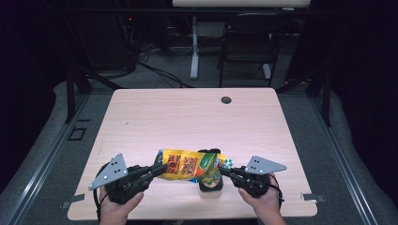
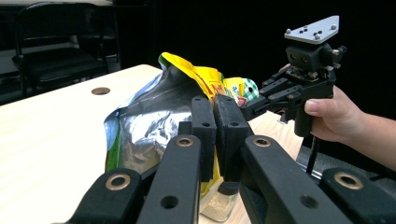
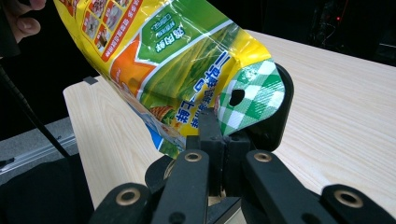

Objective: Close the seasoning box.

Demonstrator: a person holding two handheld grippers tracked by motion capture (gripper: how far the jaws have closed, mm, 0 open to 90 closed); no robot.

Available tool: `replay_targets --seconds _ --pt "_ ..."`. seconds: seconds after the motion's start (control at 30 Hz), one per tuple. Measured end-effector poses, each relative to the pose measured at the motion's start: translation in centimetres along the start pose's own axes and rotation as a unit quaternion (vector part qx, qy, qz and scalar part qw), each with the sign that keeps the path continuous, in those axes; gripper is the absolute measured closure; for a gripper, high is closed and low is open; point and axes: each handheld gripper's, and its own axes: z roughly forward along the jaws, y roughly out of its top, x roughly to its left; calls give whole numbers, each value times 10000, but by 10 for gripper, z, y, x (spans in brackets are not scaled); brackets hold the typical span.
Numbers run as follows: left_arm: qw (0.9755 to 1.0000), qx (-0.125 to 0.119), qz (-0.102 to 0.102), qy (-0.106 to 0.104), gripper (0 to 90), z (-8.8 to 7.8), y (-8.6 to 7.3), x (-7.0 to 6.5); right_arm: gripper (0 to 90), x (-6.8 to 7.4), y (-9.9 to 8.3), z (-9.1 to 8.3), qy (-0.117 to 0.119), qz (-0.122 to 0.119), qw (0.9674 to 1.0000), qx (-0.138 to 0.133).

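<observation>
A yellow and green snack bag (image 1: 187,165) hangs lengthwise over the table's near edge, pinched at both ends. My left gripper (image 1: 162,168) is shut on its left end; the left gripper view has the jaws (image 2: 215,105) closed on the bag's edge, its silver inside (image 2: 154,121) showing. My right gripper (image 1: 224,171) is shut on the green checked corner (image 3: 252,98), fingers (image 3: 210,135) pressed together. Under the bag stands a small clear jar (image 1: 211,190) of pale grains (image 2: 218,207), with its black flip lid (image 3: 280,107) raised behind the bag.
The light wood table (image 1: 187,117) has a round cable hole (image 1: 226,100) at its far side. A black chair (image 1: 248,37) and a white desk leg (image 1: 194,51) stand beyond it. Dark floor and rails flank the table.
</observation>
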Motion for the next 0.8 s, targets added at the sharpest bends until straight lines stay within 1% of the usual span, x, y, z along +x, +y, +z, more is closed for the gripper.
replay_targets --seconds 0.27,0.43,0.5,0.8 --pt "10000 -36 3 -7 875 0 0 0 896 0 0 1 11 14 10000 -12" --pt "10000 -17 3 15 875 0 0 0 896 0 0 1 13 22 10000 -8" --pt "10000 -6 2 -6 875 0 0 0 895 0 -1 1 22 37 10000 -23" --pt "10000 -24 -8 -9 875 0 0 0 894 -1 -2 1 20 38 10000 15"
